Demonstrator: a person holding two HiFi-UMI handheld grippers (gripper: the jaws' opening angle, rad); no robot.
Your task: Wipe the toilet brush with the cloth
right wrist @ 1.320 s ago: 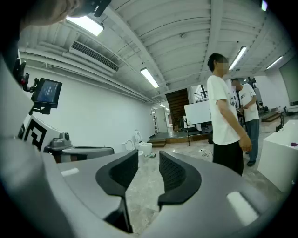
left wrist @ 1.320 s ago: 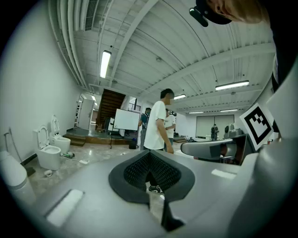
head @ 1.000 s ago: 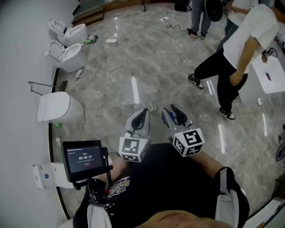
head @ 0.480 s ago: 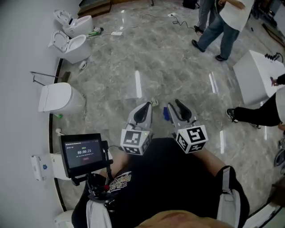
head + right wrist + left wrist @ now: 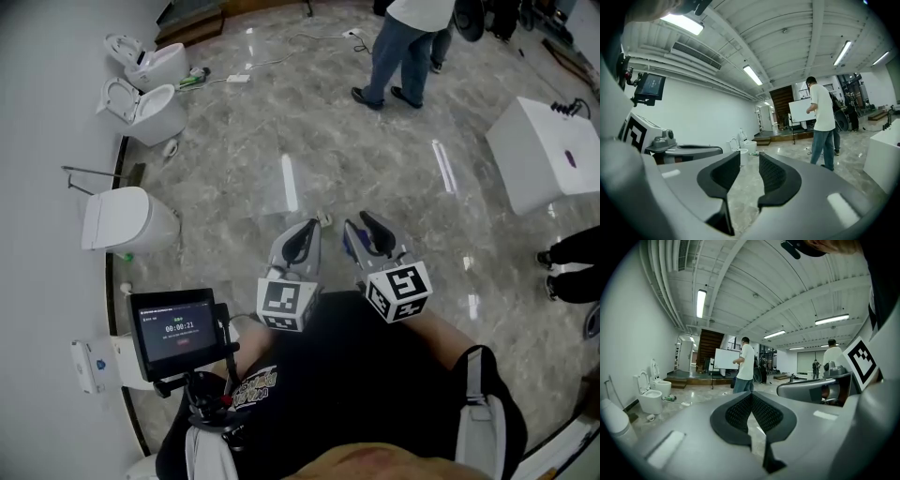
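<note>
Not much wiping is being done at this point tbh. Both claws are held out in front of the body, pointed roughly level over the marble floor (image 5: 281,141). The left claw (image 5: 751,395) is clenched, pad tips pressed together with nothing caught between them. The right claw (image 5: 749,164) is left released, with a clear gap between its pads and only floor seen through it. No toilet brush and no cloth can be picked out for sure in any view, and neither one is held. If they're anywhere, it's probably over by the row of toilets (image 5: 127,223) along the left wall, well apart from the claws, but that's only a guess. A small screen (image 5: 176,330) is mounted at the chest, a white block (image 5: 548,155) is parked off to the right, and a couple of people (image 5: 403,47) are seen far across the room. As for handling, the toilet brush can be expected to be light, with a stiff, slick handle and a springy bristle head, so it's best clamped partway up the handle. The cloth should be soft and floppy, so a bunched fold is better pinched than a single edge, otherwise it'll likely get dragged out mid-wipe.
</note>
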